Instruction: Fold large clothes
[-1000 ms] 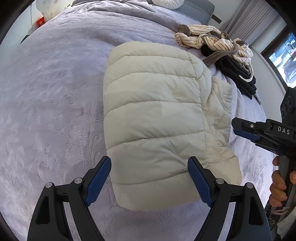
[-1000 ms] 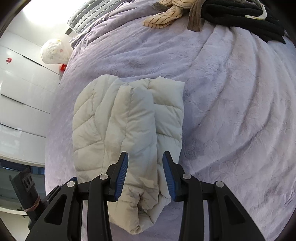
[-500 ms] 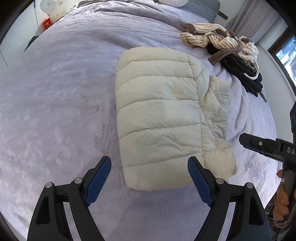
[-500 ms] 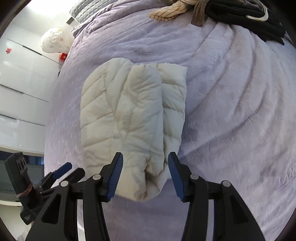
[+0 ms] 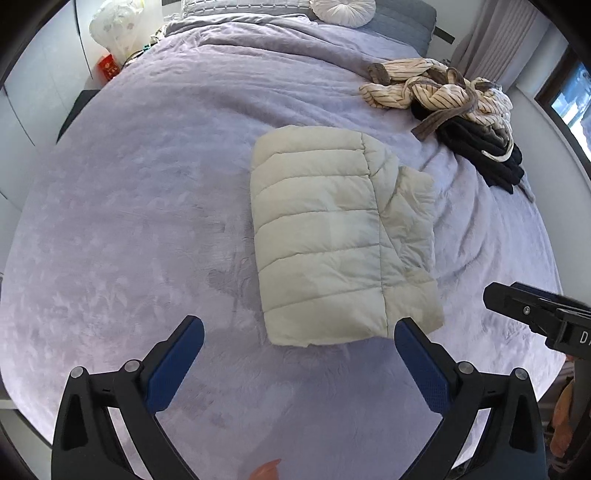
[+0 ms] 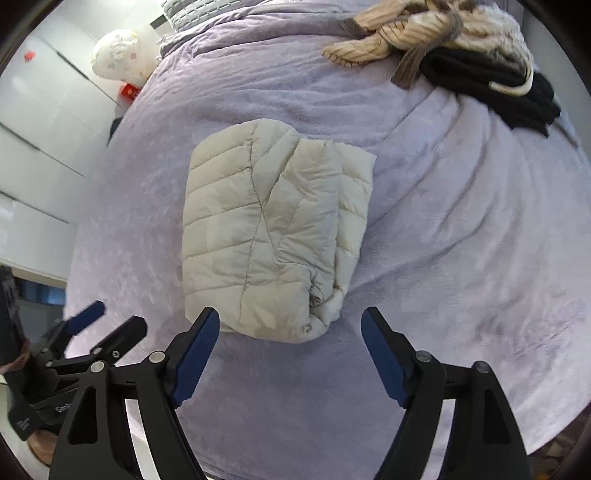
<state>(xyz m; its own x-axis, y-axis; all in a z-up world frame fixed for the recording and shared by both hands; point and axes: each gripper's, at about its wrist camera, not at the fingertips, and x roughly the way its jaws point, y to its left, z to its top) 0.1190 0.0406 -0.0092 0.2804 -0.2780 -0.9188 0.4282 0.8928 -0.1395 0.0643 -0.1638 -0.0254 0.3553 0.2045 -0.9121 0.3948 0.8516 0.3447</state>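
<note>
A cream quilted puffer jacket (image 5: 332, 236) lies folded into a compact rectangle in the middle of the lilac bed; it also shows in the right wrist view (image 6: 269, 229). My left gripper (image 5: 299, 339) is open and empty, held back from the jacket's near edge. My right gripper (image 6: 290, 332) is open and empty, just short of the jacket's near end. The right gripper's body shows at the right edge of the left wrist view (image 5: 539, 314); the left gripper shows at lower left in the right wrist view (image 6: 85, 336).
A pile of unfolded clothes, a striped beige garment (image 5: 424, 85) and a black one (image 5: 484, 151), lies at the bed's far right. Pillows (image 5: 343, 11) sit at the head. A white bag (image 5: 114, 29) and white cupboards (image 6: 33, 122) stand to the left.
Both grippers pulled back from the jacket toward the bed's near edge. The right gripper opened from nearly closed over the jacket's end to wide open. The jacket stays folded.
</note>
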